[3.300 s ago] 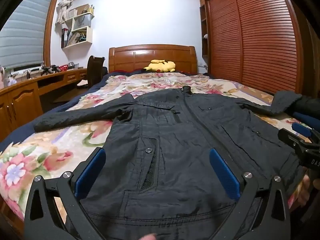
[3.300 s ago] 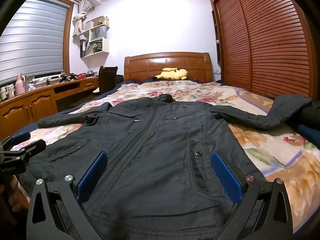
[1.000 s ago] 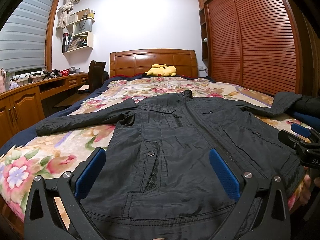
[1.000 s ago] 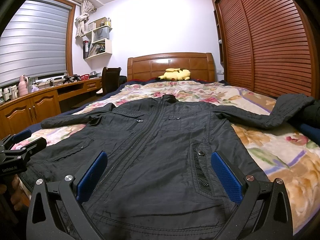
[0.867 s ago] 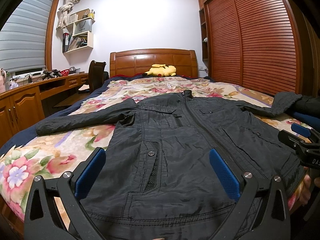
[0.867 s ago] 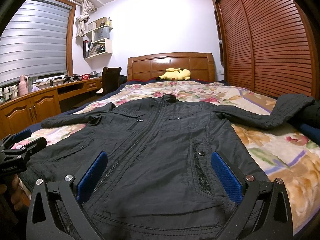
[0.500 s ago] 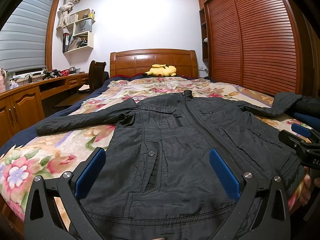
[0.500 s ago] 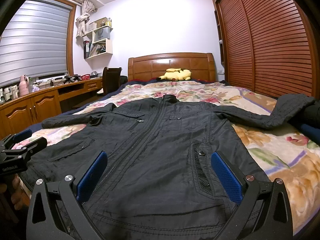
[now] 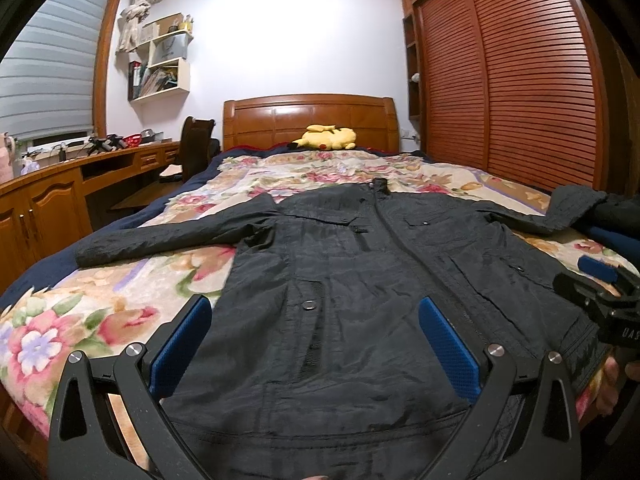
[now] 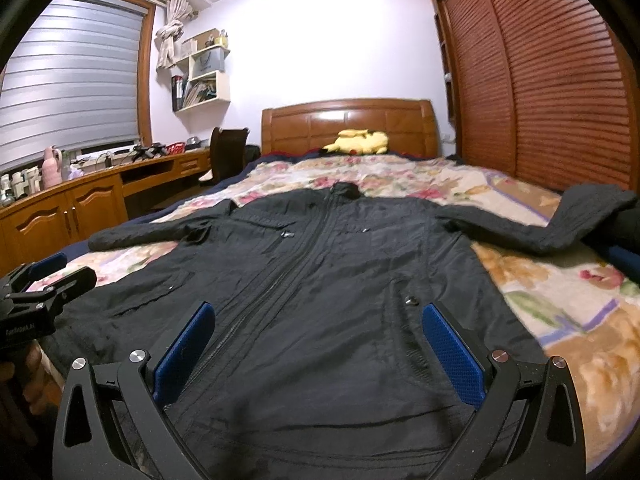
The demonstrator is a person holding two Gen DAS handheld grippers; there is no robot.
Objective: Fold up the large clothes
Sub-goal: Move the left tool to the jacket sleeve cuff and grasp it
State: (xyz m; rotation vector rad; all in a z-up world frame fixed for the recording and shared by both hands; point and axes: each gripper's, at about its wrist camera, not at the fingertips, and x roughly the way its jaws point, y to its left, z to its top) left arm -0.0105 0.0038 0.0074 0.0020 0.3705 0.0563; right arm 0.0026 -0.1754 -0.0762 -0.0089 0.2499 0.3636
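Observation:
A large black jacket (image 9: 360, 280) lies spread flat, front up, on a floral bedspread (image 9: 120, 292), collar toward the headboard, both sleeves stretched out sideways. It also shows in the right wrist view (image 10: 332, 280). My left gripper (image 9: 314, 320) is open and empty, hovering over the hem's left half. My right gripper (image 10: 318, 326) is open and empty over the hem's right half. Each gripper shows in the other's view: the right one (image 9: 600, 292) at the far right edge, the left one (image 10: 40, 280) at the far left edge.
A yellow plush toy (image 9: 326, 138) rests by the wooden headboard (image 9: 308, 120). A wooden desk (image 9: 60, 196) with a chair (image 9: 196, 148) runs along the left. Slatted wardrobe doors (image 9: 520, 92) line the right. A dark garment (image 9: 616, 216) lies at the bed's right edge.
Both grippers stay open above the hem. The right wrist view has shifted slightly and shows motion blur. The jacket has not moved.

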